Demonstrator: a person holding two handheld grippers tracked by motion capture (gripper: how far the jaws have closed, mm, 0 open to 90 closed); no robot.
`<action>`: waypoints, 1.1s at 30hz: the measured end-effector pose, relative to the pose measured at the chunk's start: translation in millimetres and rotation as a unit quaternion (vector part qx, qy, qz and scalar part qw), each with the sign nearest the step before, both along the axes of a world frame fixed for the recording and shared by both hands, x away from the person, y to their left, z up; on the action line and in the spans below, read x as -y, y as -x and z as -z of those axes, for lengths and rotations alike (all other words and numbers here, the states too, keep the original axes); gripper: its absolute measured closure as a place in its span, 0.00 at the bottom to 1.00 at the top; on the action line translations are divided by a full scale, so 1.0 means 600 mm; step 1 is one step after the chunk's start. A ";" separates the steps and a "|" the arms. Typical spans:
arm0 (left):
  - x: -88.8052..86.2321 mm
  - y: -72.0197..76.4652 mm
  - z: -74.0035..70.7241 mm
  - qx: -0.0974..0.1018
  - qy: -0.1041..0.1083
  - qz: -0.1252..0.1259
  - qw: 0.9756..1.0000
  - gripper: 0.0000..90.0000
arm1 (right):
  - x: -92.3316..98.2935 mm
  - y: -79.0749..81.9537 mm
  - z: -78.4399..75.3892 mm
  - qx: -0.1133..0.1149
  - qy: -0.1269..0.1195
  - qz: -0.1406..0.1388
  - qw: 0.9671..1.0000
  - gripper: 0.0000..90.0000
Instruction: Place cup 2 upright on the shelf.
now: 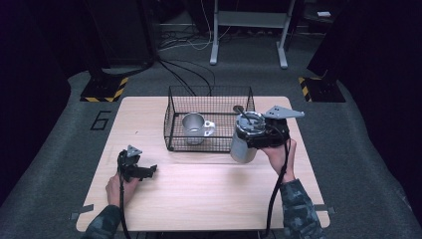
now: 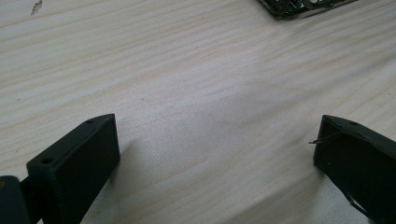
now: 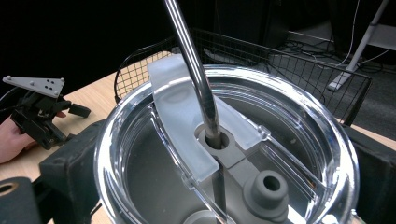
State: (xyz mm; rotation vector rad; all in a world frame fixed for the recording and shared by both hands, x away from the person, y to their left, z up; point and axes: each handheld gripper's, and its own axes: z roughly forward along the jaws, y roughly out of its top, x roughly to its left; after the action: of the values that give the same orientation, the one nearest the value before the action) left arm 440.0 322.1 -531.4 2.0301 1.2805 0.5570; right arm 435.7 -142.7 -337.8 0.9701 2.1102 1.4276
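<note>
The right tongs [image 1: 247, 135] pinch a steel tumbler [image 1: 243, 145] near its top, one black jaw on each side of the clear lid [image 3: 224, 154], with a metal straw [image 3: 196, 74] rising through the lid's centre hole. In the high view the tumbler seems to hang just beside the front right corner of the wire basket [image 1: 209, 119], apparently lifted off the table [image 1: 199, 194], though whether its base is clear of the wood is hard to tell. A metal mug [image 1: 195, 127] already stands inside the basket, toward the left. The likely step is carrying the tumbler over the rim and setting it down in the free right half. To do it well, keep the tumbler upright (the straw is loose in its hole and could swing), raise the base fully above the wire edge before moving across, and lower it clear of the mug. The left tongs [image 1: 144, 172] rest spread and empty on the table, well apart from the basket.
</note>
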 end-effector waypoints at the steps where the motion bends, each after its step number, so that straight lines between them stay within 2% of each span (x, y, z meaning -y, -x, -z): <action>1: 0.000 0.000 0.000 0.000 0.000 0.000 1.000 0.00 | -0.001 -0.001 -0.001 0.000 -0.002 0.001 1.000 0.04; 15: 0.000 0.000 0.000 0.000 0.000 0.000 1.000 0.00 | -0.010 -0.017 -0.023 0.008 -0.006 -0.002 1.000 0.04; 33: 0.000 0.000 0.000 0.000 -0.001 0.000 1.000 0.00 | -0.025 -0.050 -0.056 0.018 -0.003 -0.001 1.000 0.04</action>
State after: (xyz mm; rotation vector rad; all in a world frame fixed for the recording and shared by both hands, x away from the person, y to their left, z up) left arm 440.0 322.2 -531.3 2.0322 1.2798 0.5568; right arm 465.5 -127.6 -304.1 0.9382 2.0835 1.4431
